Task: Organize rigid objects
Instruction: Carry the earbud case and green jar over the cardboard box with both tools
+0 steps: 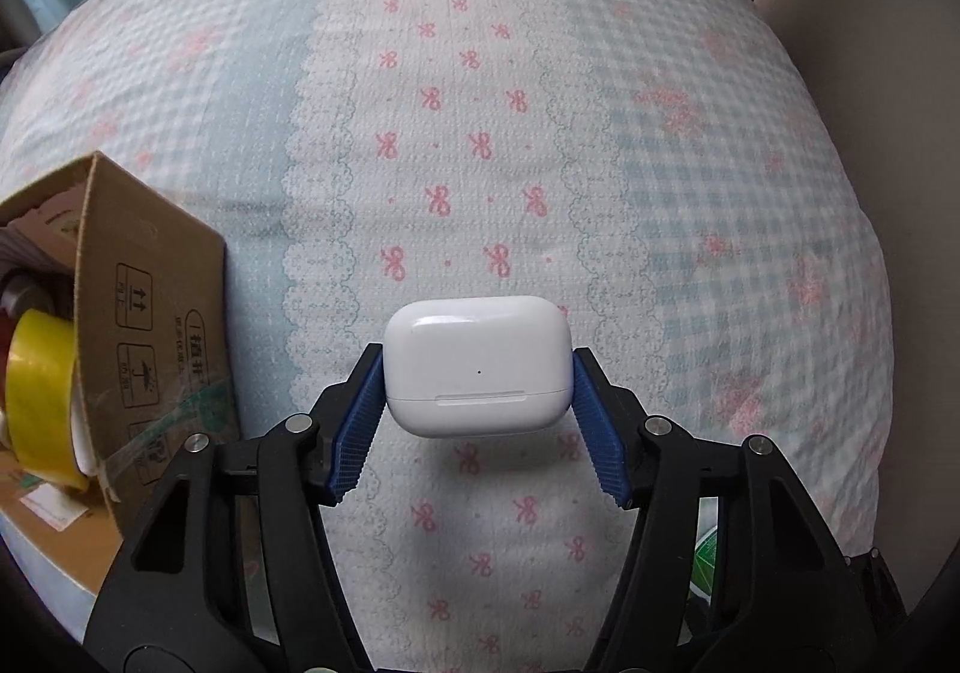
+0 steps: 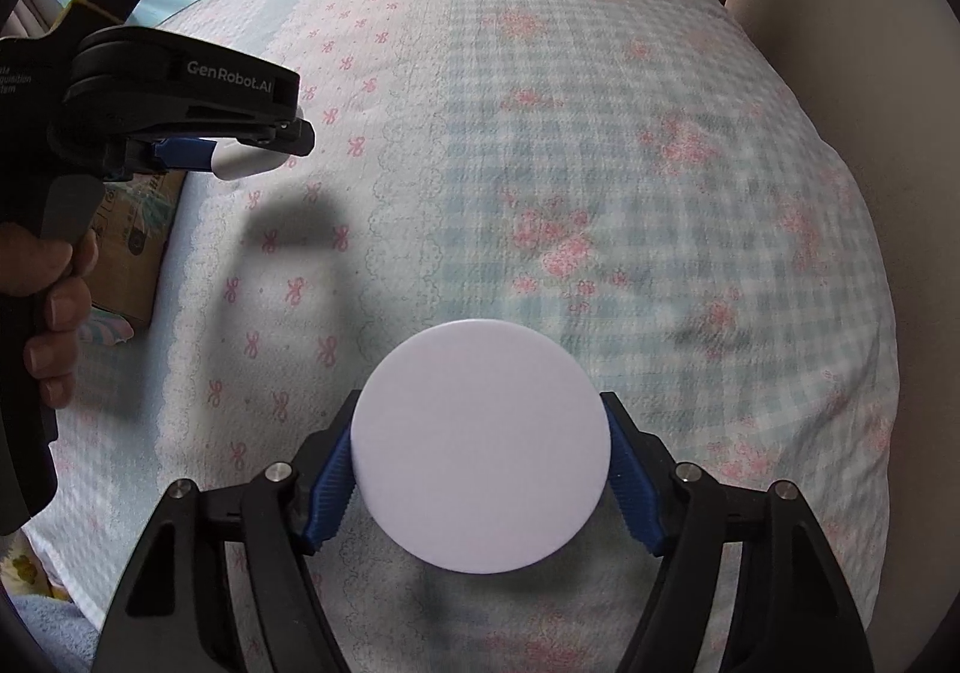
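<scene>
Left gripper (image 1: 477, 373), body printed "GenRobot.AI", clamped on a white earbud case (image 1: 478, 366) above the bedspread (image 1: 690, 193); right gripper (image 2: 480, 454) clamped on a white disc (image 2: 480, 445); cardboard box (image 1: 150, 325) at left.

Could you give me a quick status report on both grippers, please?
Left gripper shut on white earbud case, lifted off the bedspread. Right gripper shut on white round disc. Cardboard box at left, nothing in the way.
</scene>
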A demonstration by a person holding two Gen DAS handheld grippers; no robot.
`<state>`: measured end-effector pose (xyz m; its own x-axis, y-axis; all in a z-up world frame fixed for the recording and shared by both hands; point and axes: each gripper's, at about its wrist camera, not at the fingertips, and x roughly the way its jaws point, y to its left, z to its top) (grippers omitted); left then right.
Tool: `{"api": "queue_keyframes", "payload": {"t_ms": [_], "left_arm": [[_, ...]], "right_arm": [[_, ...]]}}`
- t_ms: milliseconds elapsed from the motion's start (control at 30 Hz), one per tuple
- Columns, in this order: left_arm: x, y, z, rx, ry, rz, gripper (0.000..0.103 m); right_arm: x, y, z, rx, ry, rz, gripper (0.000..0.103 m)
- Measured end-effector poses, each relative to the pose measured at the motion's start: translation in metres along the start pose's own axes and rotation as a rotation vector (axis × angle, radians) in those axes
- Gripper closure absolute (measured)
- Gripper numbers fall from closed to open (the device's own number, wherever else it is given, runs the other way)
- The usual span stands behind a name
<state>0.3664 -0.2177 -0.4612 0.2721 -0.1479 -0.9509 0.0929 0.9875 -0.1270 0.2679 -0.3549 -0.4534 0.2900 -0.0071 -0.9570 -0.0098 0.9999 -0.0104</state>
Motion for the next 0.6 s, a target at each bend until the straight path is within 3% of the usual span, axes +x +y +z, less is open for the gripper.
{"api": "queue_keyframes", "payload": {"t_ms": [300, 600], "left_arm": [[-0.103, -0.002, 0.016, 0.050, -0.152, -0.070, 0.046], [-0.235, 0.054, 0.007, 0.045, -0.322, -0.114, 0.046]], "right_arm": [[-0.071, -0.006, 0.013, 0.032, -0.088, -0.034, 0.034], [-0.170, 0.034, 0.039, 0.023, -0.209, -0.040, 0.034]]}}
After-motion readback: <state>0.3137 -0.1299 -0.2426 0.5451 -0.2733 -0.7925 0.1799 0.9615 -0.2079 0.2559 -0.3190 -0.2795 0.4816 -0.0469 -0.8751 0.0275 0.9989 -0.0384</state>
